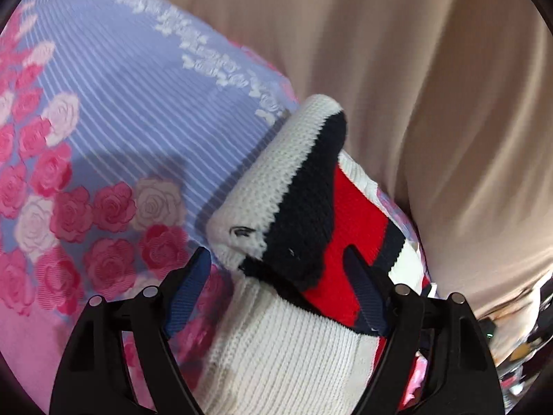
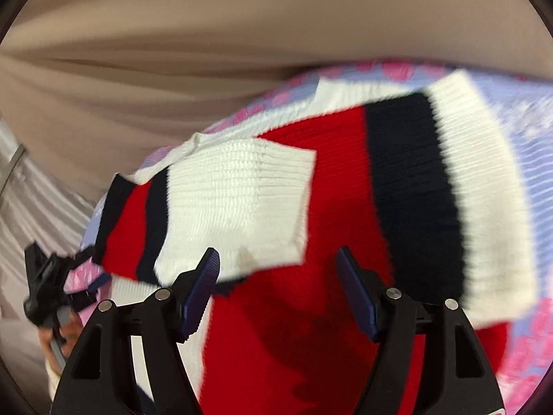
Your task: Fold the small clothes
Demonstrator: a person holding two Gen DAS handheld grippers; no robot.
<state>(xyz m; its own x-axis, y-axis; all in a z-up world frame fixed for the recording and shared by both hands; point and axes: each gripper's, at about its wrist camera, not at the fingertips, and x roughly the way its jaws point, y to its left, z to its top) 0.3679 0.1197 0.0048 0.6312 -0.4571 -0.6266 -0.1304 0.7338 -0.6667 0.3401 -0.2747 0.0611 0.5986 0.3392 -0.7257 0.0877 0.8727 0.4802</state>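
Observation:
A small knit sweater (image 2: 338, 186) in red, navy and white lies on a lilac bedspread with pink roses (image 1: 114, 131). A white-cuffed sleeve (image 2: 238, 204) is folded across its red body. My right gripper (image 2: 278, 259) is open just above the red body, near the sleeve cuff, holding nothing. My left gripper (image 1: 276, 259) is open over a folded-up edge of the sweater (image 1: 293, 190); knit lies between its jaws, not pinched. The left gripper also shows at the left edge of the right wrist view (image 2: 52, 283).
A beige curtain (image 1: 432, 86) hangs close behind the bed's far edge. In the right wrist view a pale striped fabric (image 2: 38, 200) shows at the left. Dark clutter (image 1: 528, 318) sits at the lower right of the left wrist view.

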